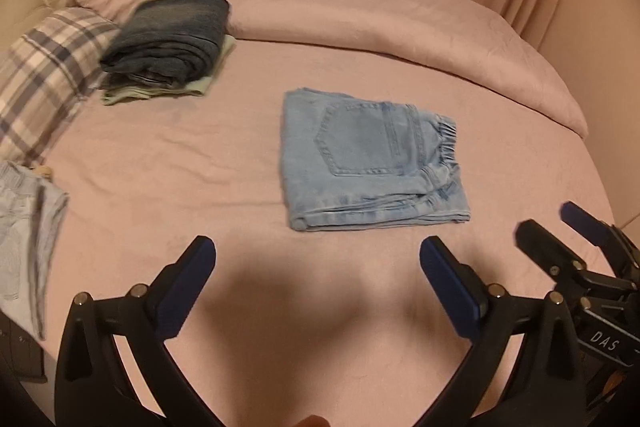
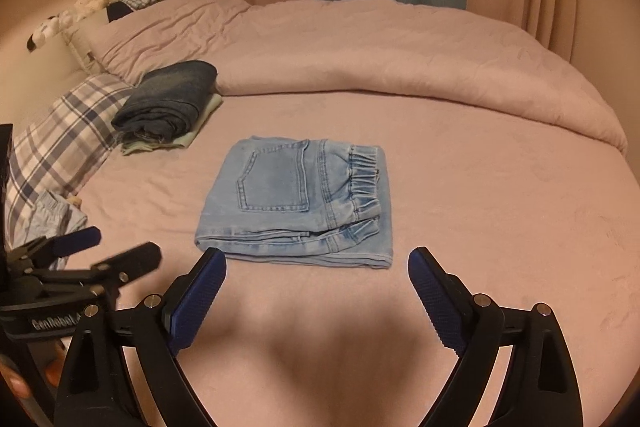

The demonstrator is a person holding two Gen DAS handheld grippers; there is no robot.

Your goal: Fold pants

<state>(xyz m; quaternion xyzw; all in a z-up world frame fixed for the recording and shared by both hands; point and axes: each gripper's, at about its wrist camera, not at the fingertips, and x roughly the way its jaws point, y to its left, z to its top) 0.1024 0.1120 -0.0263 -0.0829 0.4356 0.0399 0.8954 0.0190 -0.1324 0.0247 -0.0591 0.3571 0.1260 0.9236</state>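
Light blue denim pants (image 1: 372, 157) lie folded into a compact rectangle on the pink bed sheet (image 1: 180, 163), back pocket up, elastic waistband to the right. They also show in the right wrist view (image 2: 298, 201). My left gripper (image 1: 318, 263) is open and empty, just in front of the pants, not touching them. My right gripper (image 2: 317, 265) is open and empty, at the near edge of the folded pants. The right gripper shows at the right edge of the left wrist view (image 1: 560, 231); the left gripper shows at the left of the right wrist view (image 2: 116, 249).
A stack of folded dark jeans (image 1: 172, 39) on a pale green garment sits back left. A plaid pillow (image 1: 44, 83) lies at the left. A light garment (image 1: 24, 239) lies at the bed's near left. A rolled-back pink duvet (image 1: 380, 27) lies behind.
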